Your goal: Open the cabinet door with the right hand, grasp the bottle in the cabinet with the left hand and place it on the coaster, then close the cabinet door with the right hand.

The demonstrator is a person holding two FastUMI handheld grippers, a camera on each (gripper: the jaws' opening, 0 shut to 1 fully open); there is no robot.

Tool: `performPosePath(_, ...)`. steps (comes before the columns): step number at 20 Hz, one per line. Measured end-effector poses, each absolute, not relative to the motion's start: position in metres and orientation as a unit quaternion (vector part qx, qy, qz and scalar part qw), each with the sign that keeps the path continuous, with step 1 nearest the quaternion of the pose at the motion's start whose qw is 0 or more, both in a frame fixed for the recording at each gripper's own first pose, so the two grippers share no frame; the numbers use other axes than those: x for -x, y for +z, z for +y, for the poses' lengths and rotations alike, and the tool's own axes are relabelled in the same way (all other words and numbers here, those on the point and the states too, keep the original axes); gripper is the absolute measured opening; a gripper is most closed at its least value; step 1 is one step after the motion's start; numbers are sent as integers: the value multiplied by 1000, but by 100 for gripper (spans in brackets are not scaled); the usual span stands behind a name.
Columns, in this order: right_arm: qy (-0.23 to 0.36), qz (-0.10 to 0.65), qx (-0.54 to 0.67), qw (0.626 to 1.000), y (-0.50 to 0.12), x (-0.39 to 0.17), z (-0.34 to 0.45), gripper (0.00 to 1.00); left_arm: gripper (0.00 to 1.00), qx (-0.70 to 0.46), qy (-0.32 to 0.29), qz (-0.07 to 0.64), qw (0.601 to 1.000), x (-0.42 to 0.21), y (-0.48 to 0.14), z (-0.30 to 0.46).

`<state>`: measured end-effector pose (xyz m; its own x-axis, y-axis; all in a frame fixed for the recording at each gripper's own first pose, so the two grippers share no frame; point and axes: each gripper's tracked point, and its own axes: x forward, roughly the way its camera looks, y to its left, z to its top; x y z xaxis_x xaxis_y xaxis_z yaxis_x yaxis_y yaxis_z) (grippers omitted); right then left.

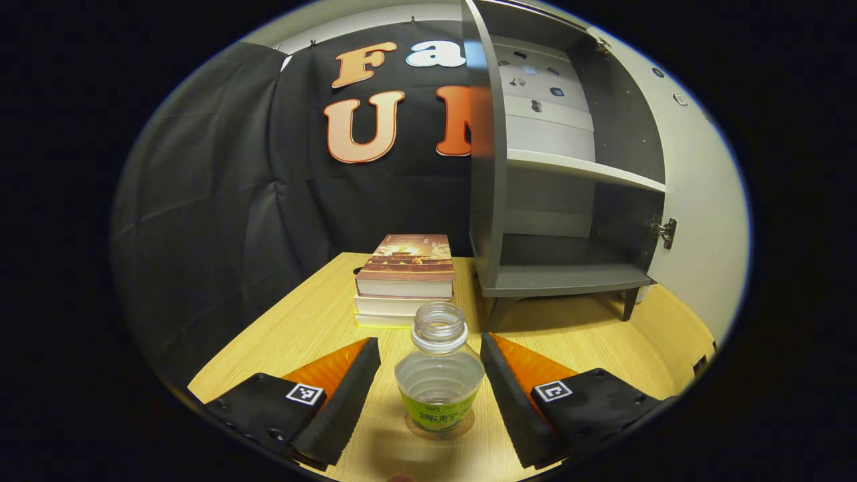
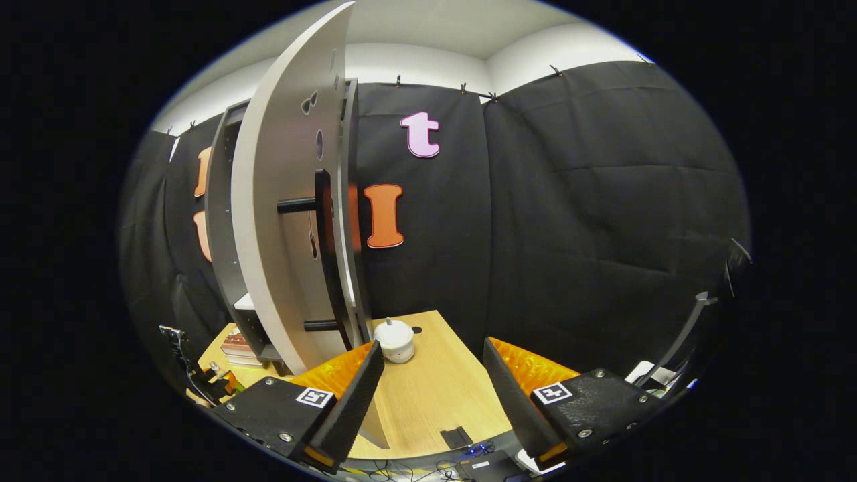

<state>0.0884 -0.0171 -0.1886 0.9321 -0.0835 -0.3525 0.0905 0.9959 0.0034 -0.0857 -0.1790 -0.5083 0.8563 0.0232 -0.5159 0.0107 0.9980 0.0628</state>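
Left gripper (image 1: pixel 430 375) spread wide, fingers apart on either side of the bottle (image 1: pixel 438 375), not touching it. Bottle upright, capless, on the coaster (image 1: pixel 438 428) on the bench (image 1: pixel 308 328). Beyond: stacked books (image 1: pixel 405 281) left, cabinet (image 1: pixel 562 201) right, door (image 2: pixel 281 221) open. Right gripper (image 2: pixel 432 395) also open, gripping nothing, near the door's edge.

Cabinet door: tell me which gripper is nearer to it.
Right. The right gripper hangs open just beside the swung-open cabinet door, by its edge. The left gripper straddles the bottle on the table, farther off.
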Motion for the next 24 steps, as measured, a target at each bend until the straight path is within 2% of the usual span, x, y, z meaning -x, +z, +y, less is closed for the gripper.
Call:
performPosePath(11, -24, 181, -23, 983, -191, -93, -7, 98, 98, -37, -14, 231, 972, 90, -441, -188)
performPosePath(17, -20, 180, -22, 983, -193, -96, -7, 98, 98, -41, -10, 181, 983, 90, -358, -186)
performPosePath(18, -20, 179, -24, 983, -192, -96, -6, 93, 98, -41, -8, 174, 984, 87, -344, -184)
performPosePath(19, -21, 178, -24, 983, -191, -97, -6, 99, 98, -44, -8, 167, 985, 87, -330, -183)
performPosePath(20, -22, 177, -24, 984, -191, -98, -6, 93, 98, -51, -8, 160, 986, 85, -316, -180)
performPosePath(24, -22, 167, -30, 985, -186, -104, -7, 93, 99, -47, -4, 132, 990, 81, -254, -173)
